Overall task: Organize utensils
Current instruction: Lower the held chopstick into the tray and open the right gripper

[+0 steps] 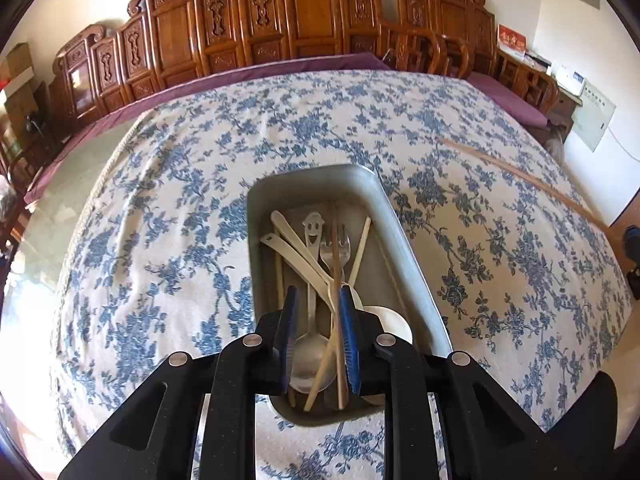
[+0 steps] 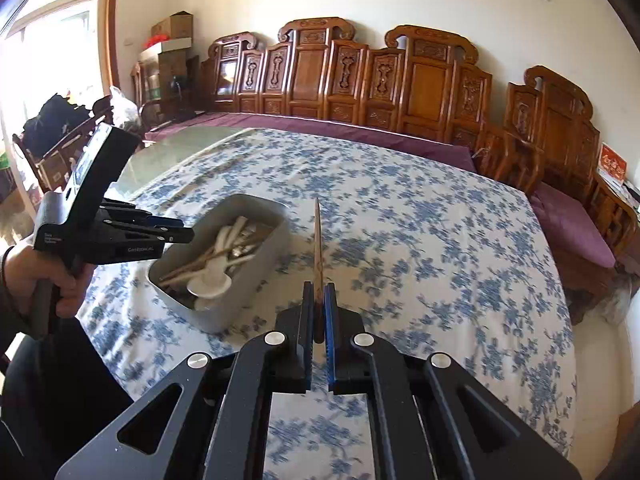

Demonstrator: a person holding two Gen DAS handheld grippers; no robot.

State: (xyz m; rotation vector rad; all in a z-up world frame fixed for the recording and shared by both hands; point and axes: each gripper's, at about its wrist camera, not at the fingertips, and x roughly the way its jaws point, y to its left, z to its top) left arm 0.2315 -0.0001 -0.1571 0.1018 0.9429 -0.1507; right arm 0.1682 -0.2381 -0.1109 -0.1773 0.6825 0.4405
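Blue-padded fingers of the right tool [image 2: 319,316] are pressed tight on a single wooden chopstick [image 2: 318,248], which sticks straight forward out of the grip, its tip pointing away over the flowered cloth [image 2: 420,240] on the bench. From that chopstick, the grey tray [image 2: 256,276] lies to the left and slightly ahead, near but not touching. The tray's long axis runs diagonally away from the camera, so the chopstick would probably have to swing left and turn somewhat to lie along it (a judgement from the angle, not something measured).

In the left wrist view, the left tool [image 1: 318,328] hangs directly over the near end of the tray [image 1: 404,248], its jaws partly apart. A thin brown chopstick [image 1: 337,264] runs up close along its right pad, though I cannot tell whether the pads actually grip it or merely straddle it. Of the two, the left tool is plainly nearer the tray.

Inside the tray lie a metal spoon [image 1: 312,344] whose handle ends in a smiling face, a metal fork [image 1: 340,244], pale long-handled spoons [image 1: 296,244] crossing each other, several chopsticks and a white ceramic spoon [image 1: 394,322] at the near right. All point roughly lengthwise, loosely jumbled rather than sorted.

Beyond the tray, to the right, the held chopstick shows as a long thin line above the cloth.
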